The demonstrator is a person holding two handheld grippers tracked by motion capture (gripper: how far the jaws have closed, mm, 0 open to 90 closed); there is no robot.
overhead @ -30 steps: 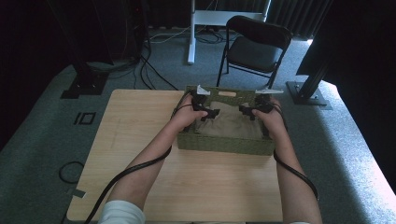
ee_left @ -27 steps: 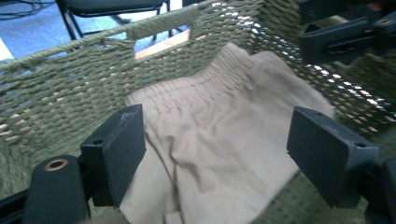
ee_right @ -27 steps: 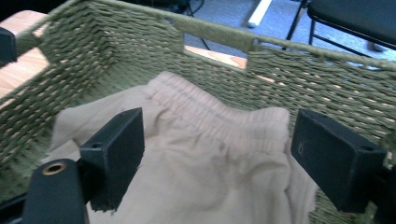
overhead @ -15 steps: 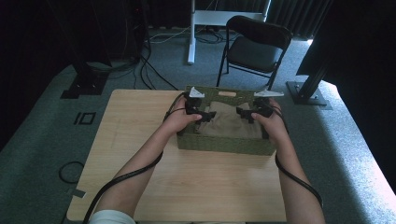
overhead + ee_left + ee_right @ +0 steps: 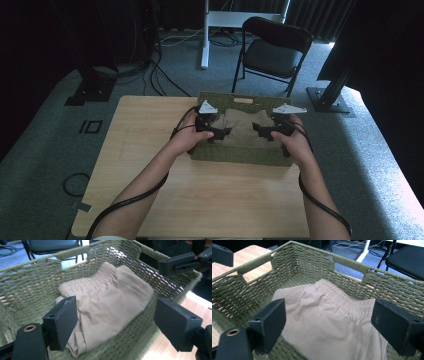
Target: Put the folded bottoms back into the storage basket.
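Both jaw pairs wide apart, empty: left hand-held gripper (image 5: pixel 220 134), right hand-held gripper (image 5: pixel 259 133) poised over beige garment (image 5: pixel 243 127) in green woven basket (image 5: pixel 235 155), frame centre, likely to grasp it.

So there's a rectangular olive-green woven basket (image 5: pixel 235 155) sitting on the far half of the wooden table, cut-out handles in its walls. Inside lies a folded beige cloth garment (image 5: pixel 332 325), elastic gathered waistband toward the far wall.
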